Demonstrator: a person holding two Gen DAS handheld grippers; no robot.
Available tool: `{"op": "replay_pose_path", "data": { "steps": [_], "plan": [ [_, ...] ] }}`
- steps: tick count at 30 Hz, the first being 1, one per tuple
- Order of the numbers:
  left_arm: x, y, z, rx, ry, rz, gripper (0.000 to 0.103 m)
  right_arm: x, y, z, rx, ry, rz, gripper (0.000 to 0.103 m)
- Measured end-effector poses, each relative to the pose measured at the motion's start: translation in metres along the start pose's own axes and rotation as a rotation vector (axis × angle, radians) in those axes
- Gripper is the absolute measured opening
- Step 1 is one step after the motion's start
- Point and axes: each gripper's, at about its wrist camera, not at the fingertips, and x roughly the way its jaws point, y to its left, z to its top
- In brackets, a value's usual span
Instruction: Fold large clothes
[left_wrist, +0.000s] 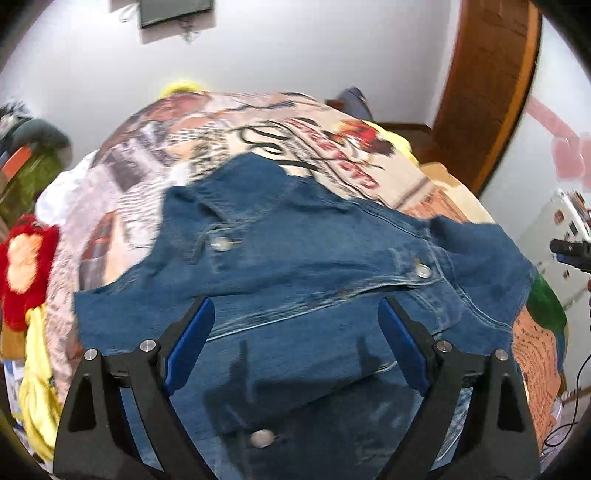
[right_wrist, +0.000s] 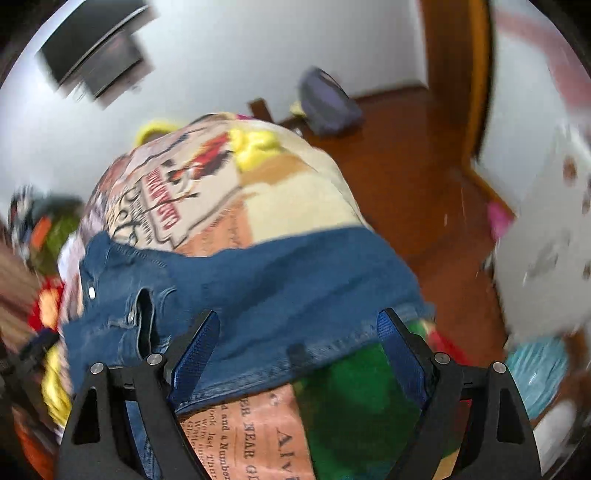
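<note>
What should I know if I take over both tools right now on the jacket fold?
Left tool: open, holding nothing, over the middle of the denim jacket.
Right tool: open, holding nothing, over the jacket's hem edge on the side nearer the wooden floor.
Jacket: lies on the printed blanket covering the bed, rumpled, several metal buttons showing, one part lapped over the front.
Done: jacket is on the blanket, possibly partly folded; both views are blurred, so I cannot tell how far.
Left: grasp the edges, finish the folds, flatten.
</note>
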Motion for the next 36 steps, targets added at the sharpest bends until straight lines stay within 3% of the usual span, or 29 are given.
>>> {"op": "replay_pose_path", "data": {
  "steps": [9,17,22,26,27,32,36],
  "plan": [
    [0.050,-0.039,-0.005,0.038,0.109,-0.078,0.090,0.048,-0.089,-0.004,0.352,0.115,0.120,0.086],
    [0.078,-0.052,-0.012,0.028,0.168,-0.096,0.090,0.088,-0.104,0.005,0.422,0.122,0.091,0.084],
    [0.075,-0.048,-0.012,0.010,0.165,-0.094,0.090,0.099,-0.099,0.011,0.393,0.094,-0.016,0.062],
    [0.068,-0.045,-0.012,0.012,0.153,-0.088,0.090,0.085,-0.092,0.014,0.360,0.036,-0.043,0.025],
    [0.064,-0.045,-0.012,0.015,0.146,-0.089,0.090,0.079,-0.087,0.016,0.343,0.019,-0.040,0.020],
    [0.039,-0.043,-0.011,0.044,0.085,-0.065,0.090,0.047,-0.056,0.024,0.247,-0.050,-0.026,0.014],
    [0.016,-0.037,-0.013,0.046,0.041,-0.067,0.090,0.009,-0.012,0.034,0.156,-0.124,0.055,0.012]
  ]
}}
